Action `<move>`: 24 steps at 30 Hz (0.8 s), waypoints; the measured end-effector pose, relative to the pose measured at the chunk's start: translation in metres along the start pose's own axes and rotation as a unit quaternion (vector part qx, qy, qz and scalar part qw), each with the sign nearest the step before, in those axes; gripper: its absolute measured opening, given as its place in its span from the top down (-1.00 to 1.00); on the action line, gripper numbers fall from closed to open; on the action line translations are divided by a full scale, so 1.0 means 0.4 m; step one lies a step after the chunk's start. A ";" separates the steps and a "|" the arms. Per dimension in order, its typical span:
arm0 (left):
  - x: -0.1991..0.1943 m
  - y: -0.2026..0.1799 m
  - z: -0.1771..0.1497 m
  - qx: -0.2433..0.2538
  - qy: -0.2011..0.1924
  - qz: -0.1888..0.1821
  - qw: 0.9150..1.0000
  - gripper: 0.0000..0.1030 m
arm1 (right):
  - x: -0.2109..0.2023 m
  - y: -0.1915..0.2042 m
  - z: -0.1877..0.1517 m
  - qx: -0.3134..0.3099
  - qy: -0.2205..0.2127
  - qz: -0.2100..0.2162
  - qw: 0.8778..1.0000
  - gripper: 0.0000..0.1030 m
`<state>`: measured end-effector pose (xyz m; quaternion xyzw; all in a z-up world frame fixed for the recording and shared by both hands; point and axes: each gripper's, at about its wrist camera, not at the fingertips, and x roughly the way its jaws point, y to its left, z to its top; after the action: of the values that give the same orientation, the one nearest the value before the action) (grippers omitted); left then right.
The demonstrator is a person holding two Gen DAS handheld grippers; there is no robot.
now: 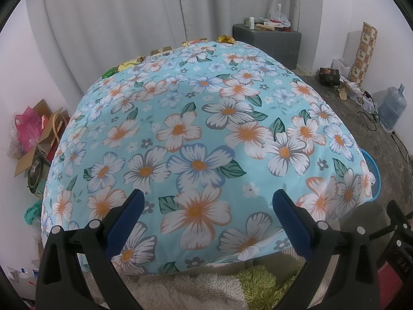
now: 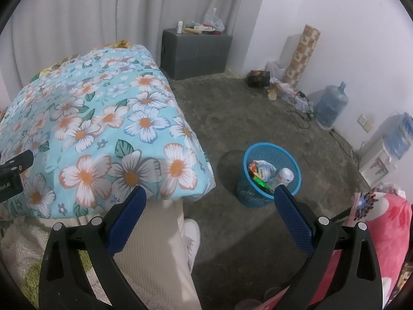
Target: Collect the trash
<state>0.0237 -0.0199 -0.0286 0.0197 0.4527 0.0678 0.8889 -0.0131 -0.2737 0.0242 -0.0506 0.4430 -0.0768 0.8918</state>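
While I look along the left gripper, its 2 blue-padded fingers stand spread wide with nothing between them, hovering over the near edge of the table covered by a floral cloth. Along the far edge of that cloth I see a row of wrappers: green and yellow crumpled ones at the left, 2 brownish packets in the middle, and a yellow crumpled wrapper at the far right corner. All of them lie well apart from my left fingers.

My right gripper is likewise spread wide and holds nothing. It hangs beside the table's right corner, above the grey floor and my own trouser leg and white shoe. Just past the right finger stands the blue mesh waste basket, on the floor and clear of the table. Inside it I see colourful wrappers, a white packet and a white bottle leaning against the near wall.

Behind the table hangs a grey curtain. A dark grey box with small items on top sits against it, and a blue water jug stands by the right wall.
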 end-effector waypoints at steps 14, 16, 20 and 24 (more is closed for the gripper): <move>0.000 0.001 0.000 0.000 0.000 0.000 1.000 -0.89 | 0.000 0.001 0.004 0.000 -0.002 -0.002 1.000 -0.85; 0.000 0.001 0.000 -0.001 0.000 0.000 1.000 -0.89 | 0.000 0.002 0.003 0.000 -0.001 -0.001 1.000 -0.84; 0.001 0.002 -0.001 0.000 0.000 0.000 1.000 -0.89 | 0.001 0.002 0.005 0.000 -0.001 -0.002 1.000 -0.84; 0.002 0.003 -0.001 0.000 0.000 0.000 1.000 -0.89 | 0.001 0.003 0.005 -0.001 -0.002 -0.003 1.000 -0.84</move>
<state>0.0236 -0.0188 -0.0293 0.0194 0.4530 0.0676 0.8887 -0.0112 -0.2727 0.0247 -0.0528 0.4414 -0.0788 0.8923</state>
